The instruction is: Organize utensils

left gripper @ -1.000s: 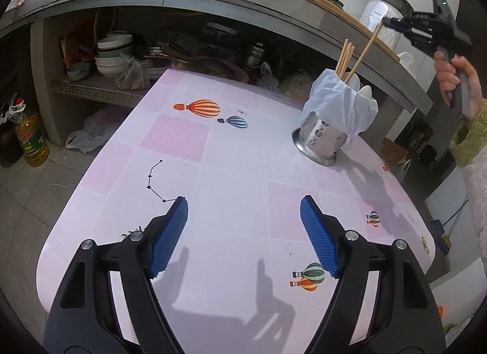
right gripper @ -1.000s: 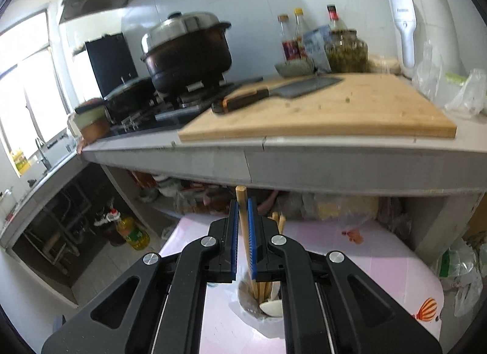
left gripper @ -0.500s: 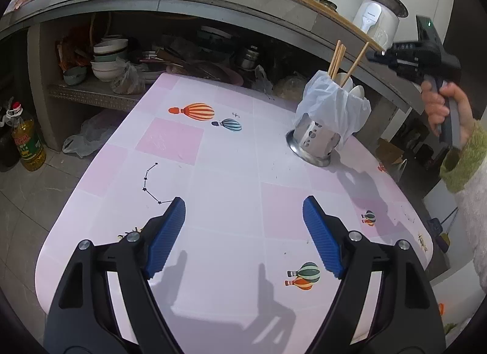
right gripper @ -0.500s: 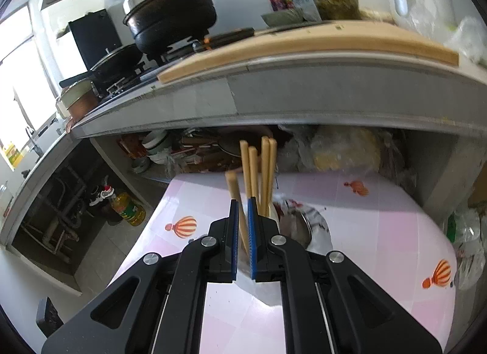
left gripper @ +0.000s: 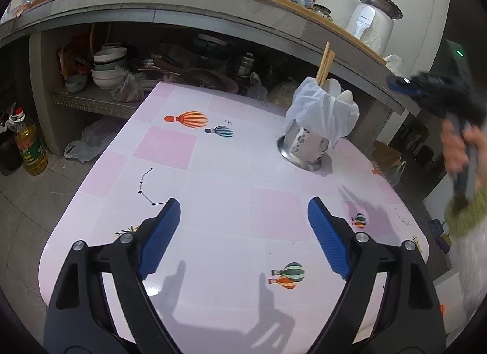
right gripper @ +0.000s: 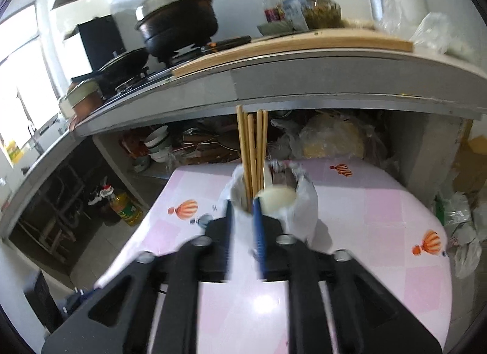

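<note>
Chopsticks (right gripper: 252, 153): bundle of thin, pale wooden sticks, standing close to upright in the holder on the far right part of the table; lower ends hidden inside the bag, exact count hard to tell
Oil bottle (left gripper: 29, 148): yellow liquid, red cap, on the floor at far left, partly cut by the dark rim of the view
Bowls (left gripper: 108, 64): stacked, white and pale green, on the shelf under the counter; items behind them too cluttered and dim to name
Table (left gripper: 170, 146): glossy, white with pink squares and small balloon prints, rounded corners; near edge hidden behind the gripper arms
Left gripper (left gripper: 243, 229): black arms, ribbed blue pads spread wide apart, nothing between them, hovering over the near part of the table
Holder (left gripper: 306, 146): perforated shiny metal cylinder on a round flared base, upper part wrapped in a crumpled translucent white plastic bag (left gripper: 322, 110)
Spoon (right gripper: 275, 197): pale, smooth rounded end showing above the bag beside the sticks; rest hidden
Right gripper (right gripper: 242, 220): motion-blurred in both views, blue pads parted by a narrow gap, nothing gripped, tips just in front of the bag rim
Right hand (left gripper: 459, 146): blurred, wrapped round the handle, green knitted cuff below, cut by the frame edge
</note>
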{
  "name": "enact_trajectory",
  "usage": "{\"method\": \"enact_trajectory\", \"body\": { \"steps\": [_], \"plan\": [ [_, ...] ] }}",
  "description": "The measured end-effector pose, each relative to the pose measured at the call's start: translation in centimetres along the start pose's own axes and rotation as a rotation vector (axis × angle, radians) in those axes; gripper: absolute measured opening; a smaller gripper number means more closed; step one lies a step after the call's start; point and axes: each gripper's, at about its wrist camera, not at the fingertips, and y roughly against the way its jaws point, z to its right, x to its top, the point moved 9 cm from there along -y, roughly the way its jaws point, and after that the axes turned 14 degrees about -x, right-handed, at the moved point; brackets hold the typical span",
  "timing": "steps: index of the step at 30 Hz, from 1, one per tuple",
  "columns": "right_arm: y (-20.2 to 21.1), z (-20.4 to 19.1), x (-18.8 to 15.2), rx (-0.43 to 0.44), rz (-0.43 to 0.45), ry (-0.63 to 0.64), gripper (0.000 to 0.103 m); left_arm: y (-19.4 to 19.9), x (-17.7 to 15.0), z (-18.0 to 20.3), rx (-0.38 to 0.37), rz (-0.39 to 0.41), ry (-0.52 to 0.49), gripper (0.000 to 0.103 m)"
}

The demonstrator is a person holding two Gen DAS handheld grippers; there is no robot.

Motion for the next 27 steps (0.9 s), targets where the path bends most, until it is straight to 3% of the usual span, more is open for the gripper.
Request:
{"method": "enact_trajectory", "body": {
  "steps": [7, 10, 14, 19, 23, 27],
  "plan": [
    [5.7, 0.1, -8.6, -0.099, 0.073, 0.041, 0.080, -0.3, -0.4, 3.1, 0.042, -0.003, -0.035, 0.091],
    [6.9, 0.5, -12.5, -0.146, 0.069, 0.031, 0.089, -0.6, -0.7, 4.5, 0.066, -0.009, -0.068, 0.094],
    [7.6, 0.7, -16.5, -0.233, 0.054, 0.040, 0.096, -1.1, -1.3, 5.8, 0.122, -0.032, -0.100, 0.095],
    [7.5, 0.9, -20.3, -0.268, 0.007, 0.037, 0.097, -1.8, -2.3, 6.9, 0.139, -0.062, -0.118, 0.095],
    [7.3, 0.9, -21.0, -0.267, -0.013, 0.022, 0.097, -1.6, -2.0, 7.4, 0.196, -0.040, -0.136, 0.095],
    [8.0, 1.7, -19.9, -0.284, 0.027, 0.010, 0.097, -1.0, -1.0, 7.7, 0.242, -0.006, -0.146, 0.095]
  ]
}}
